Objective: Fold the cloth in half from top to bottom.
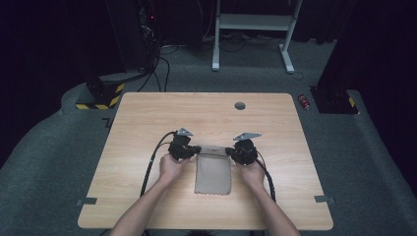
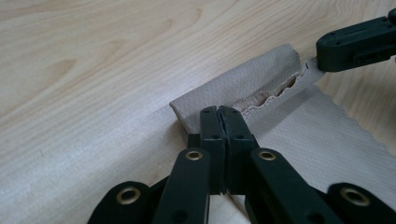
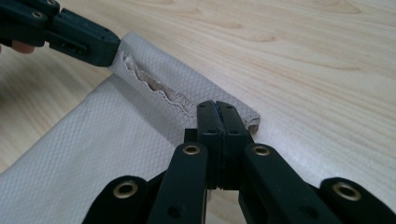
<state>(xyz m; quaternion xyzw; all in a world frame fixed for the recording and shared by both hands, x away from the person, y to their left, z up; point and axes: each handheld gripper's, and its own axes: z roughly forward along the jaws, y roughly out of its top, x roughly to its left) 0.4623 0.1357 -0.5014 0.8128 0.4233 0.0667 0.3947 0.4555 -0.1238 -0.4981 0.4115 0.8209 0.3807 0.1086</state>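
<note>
— Can we read any words on the cloth (image 1: 213,173)?

— No, we see none. It is beige, with a tiny diamond weave and a wavy cut edge.

— Where is it?

— Flat on the near middle of the table (image 1: 147,113), its far edge folded over.

— And our tools?

— The left gripper (image 2: 219,112) and the right gripper (image 3: 216,108) each pinch a corner of that fold.

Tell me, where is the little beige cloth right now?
In the high view the beige cloth lies on the wooden table, near its front middle between the person's two hands. Its far edge is folded over, pinched by the left gripper and right gripper.
</note>
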